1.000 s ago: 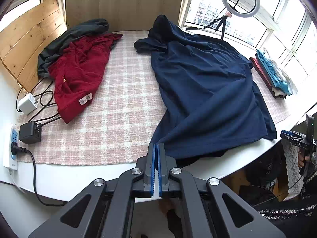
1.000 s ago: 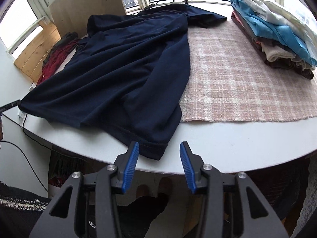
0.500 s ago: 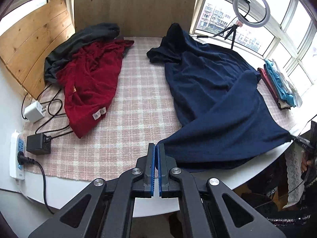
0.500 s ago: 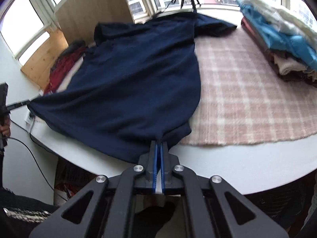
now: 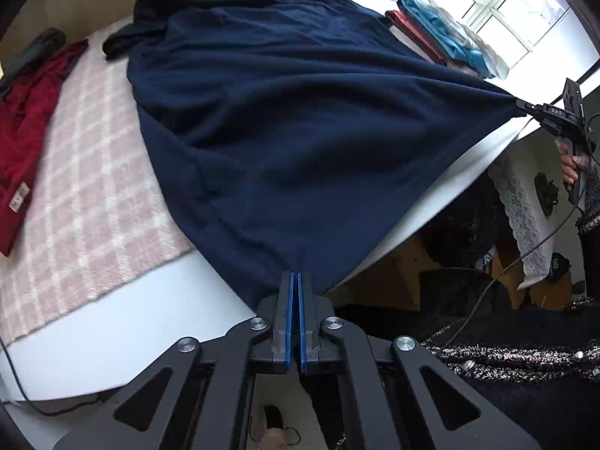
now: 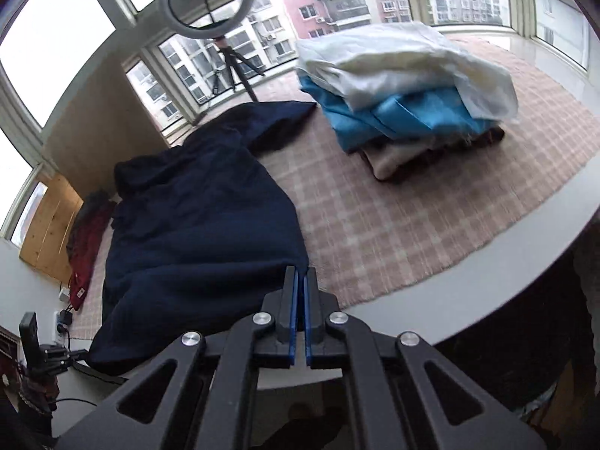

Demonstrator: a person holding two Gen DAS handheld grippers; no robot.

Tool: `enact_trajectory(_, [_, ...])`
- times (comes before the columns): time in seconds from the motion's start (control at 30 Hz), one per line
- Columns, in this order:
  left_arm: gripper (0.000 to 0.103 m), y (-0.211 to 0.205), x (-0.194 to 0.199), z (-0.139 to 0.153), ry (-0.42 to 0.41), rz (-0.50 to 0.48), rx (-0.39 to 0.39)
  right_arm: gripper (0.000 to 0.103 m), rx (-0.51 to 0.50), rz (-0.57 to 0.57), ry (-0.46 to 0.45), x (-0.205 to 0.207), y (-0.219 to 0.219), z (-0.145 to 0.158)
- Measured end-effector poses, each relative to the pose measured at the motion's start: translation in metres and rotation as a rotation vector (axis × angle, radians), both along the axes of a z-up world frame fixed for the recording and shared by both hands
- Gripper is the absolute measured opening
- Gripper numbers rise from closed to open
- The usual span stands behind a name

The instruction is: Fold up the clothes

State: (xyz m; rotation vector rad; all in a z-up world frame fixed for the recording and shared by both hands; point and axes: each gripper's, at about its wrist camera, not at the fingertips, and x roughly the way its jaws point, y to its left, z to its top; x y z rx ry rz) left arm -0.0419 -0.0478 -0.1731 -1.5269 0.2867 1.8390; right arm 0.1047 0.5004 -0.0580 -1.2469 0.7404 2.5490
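Along the table's (image 5: 112, 322) near edge, left gripper (image 5: 294, 281) and newly closed right gripper (image 6: 300, 277) apparently both pinch the navy shirt's (image 5: 300, 112) hem corners, now lifted taut for folding.

Left tool (image 5: 294, 281) and right tool (image 6: 300, 277) both clamped tight, pointed steeply downward, well apart.

A ring light (image 6: 208, 0) on a tripod (image 6: 233, 69) stands at the window around eleven o'clock, wooden panelling (image 6: 48, 232) lines the wall at nine o'clock, and a power strip (image 6: 59, 323) with plugged-in chargers lies near eight o'clock.
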Motion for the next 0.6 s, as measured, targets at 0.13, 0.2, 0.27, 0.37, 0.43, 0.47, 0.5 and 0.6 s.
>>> enact_trajectory(0.13, [0.004, 0.0, 0.004, -0.003, -0.025, -0.005, -0.024, 0.002, -0.065, -0.057, -0.054, 0.011, 0.024, -0.031])
enact_trajectory(0.2, [0.006, -0.014, 0.003, 0.004, -0.02, 0.041, -0.008, 0.002, -0.055, -0.049, -0.081, 0.006, 0.024, -0.039])
enact_trajectory(0.27, [0.007, -0.029, 0.004, 0.01, -0.018, 0.093, 0.003, 0.002, -0.051, -0.041, -0.088, 0.0, 0.022, -0.041])
enact_trajectory(0.37, [0.007, -0.043, 0.007, 0.007, -0.038, 0.179, 0.004, 0.002, -0.044, -0.021, -0.091, -0.008, 0.017, -0.039])
enact_trajectory(0.43, [0.009, -0.035, 0.011, 0.004, -0.044, 0.189, 0.013, 0.003, -0.032, -0.001, -0.094, -0.012, 0.012, -0.036])
enact_trajectory(0.47, [0.011, -0.029, 0.012, 0.001, -0.039, 0.184, 0.001, 0.003, -0.035, 0.006, -0.093, -0.014, 0.009, -0.034])
enact_trajectory(0.5, [0.013, -0.022, 0.013, -0.003, -0.034, 0.18, -0.011, 0.003, -0.041, 0.016, -0.092, -0.017, 0.006, -0.033])
enact_trajectory(0.6, [0.016, -0.003, 0.015, -0.016, -0.018, 0.165, -0.069, 0.003, -0.028, 0.049, -0.098, -0.025, -0.004, -0.031])
